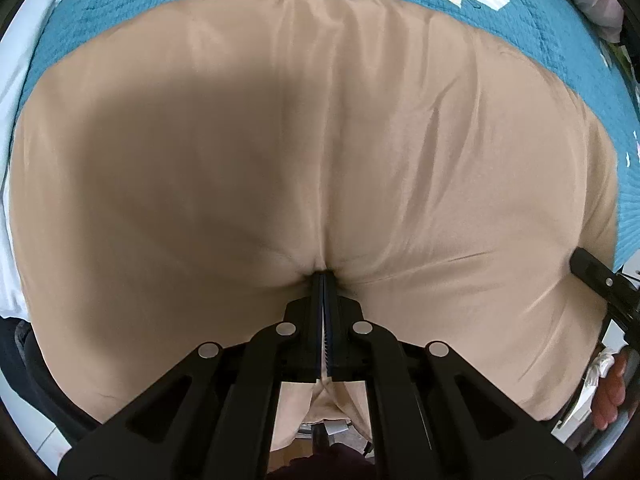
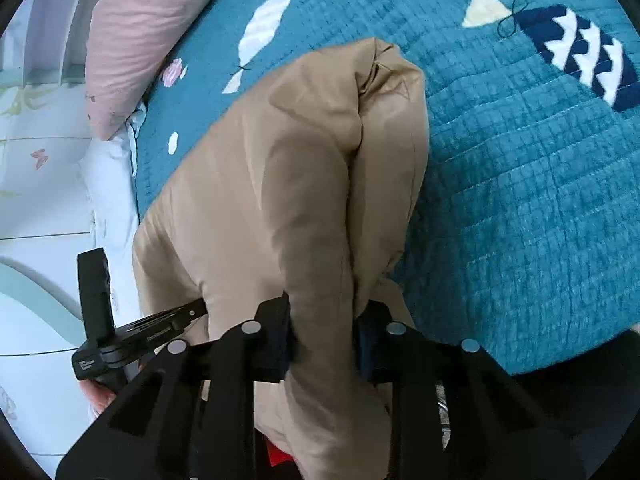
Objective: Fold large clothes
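A large tan padded garment (image 1: pixel 280 152) lies spread over a teal quilted bedspread (image 1: pixel 168 4) and fills most of the left wrist view. My left gripper (image 1: pixel 324 277) is shut on a pinch of its fabric near the close edge, and creases fan out from the grip. In the right wrist view the same tan garment (image 2: pixel 304 168) is bunched into a thick fold. My right gripper (image 2: pixel 324 320) is shut on that fold, with a pad pressing in from each side. Fabric hangs down below both grippers.
The bedspread (image 2: pixel 520 200) has white and navy fish patches. A pink pillow (image 2: pixel 152 32) and white patterned bedding (image 2: pixel 48 184) lie at the left. The black body of the other tool (image 2: pixel 94 292) and a person's hand (image 1: pixel 610 396) show at the frame edges.
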Available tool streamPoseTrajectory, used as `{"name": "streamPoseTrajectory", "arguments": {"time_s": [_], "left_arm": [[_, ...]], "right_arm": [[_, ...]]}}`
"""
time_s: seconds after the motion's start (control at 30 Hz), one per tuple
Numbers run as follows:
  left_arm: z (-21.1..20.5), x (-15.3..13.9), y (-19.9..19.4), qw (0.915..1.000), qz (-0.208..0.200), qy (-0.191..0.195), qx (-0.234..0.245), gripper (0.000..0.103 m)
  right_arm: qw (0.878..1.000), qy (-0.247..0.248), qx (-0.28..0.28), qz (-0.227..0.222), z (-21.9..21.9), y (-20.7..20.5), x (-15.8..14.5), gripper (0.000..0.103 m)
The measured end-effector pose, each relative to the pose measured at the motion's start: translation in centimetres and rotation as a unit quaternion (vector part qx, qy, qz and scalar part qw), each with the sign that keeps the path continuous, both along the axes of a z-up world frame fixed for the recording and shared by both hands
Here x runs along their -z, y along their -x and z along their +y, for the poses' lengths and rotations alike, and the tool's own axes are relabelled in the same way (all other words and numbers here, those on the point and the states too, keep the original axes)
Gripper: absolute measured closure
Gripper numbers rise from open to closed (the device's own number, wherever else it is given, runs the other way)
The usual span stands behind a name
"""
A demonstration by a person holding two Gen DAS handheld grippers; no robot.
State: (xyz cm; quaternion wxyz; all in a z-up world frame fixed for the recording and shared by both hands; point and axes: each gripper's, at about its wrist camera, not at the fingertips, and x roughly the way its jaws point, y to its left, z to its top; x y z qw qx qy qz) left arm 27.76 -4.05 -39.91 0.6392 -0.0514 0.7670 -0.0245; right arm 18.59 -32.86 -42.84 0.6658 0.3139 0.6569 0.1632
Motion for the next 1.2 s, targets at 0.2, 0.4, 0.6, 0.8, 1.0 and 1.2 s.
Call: {"name": "streamPoseTrajectory", "arguments": {"time_s": [0.2,0.4,0.6,0.8,1.0,1.2], "left_arm": [[-0.5,-0.4,2.3,1.0000,-0.006,0.003,-0.004,0.101],[0.4,-0.2,2.6,1.0000,-0.008,0.002,-0.003,0.101],[0.6,-0.5,3.8,0.9999,-0.015,0.004,-0.006,0.102],[0.3,-0.6,5.2,0.9995,-0.027,0.011,-0.008,0.102],[1.1,-2.1,6.2,0.9988,-0.035,0.034,-0.005,0.101],[4.0,-4.6,8.3,0.9955,-0.054,0.074,-0.023,0.100]], "right_arm": [[1.000,0.021,0.001,-0.011,0.9,0.4,-1.4,0.082],[0.999,0.031,-0.010,-0.034,1.6,0.6,-4.1,0.082],[0.996,0.027,-0.035,-0.072,4.1,1.1,-8.5,0.082],[0.992,0.037,-0.070,-0.098,8.4,1.7,-12.1,0.082],[0.988,0.049,-0.099,-0.112,13.2,2.0,-14.4,0.082],[0.985,0.068,-0.115,-0.112,17.0,2.2,-15.3,0.082]]}}
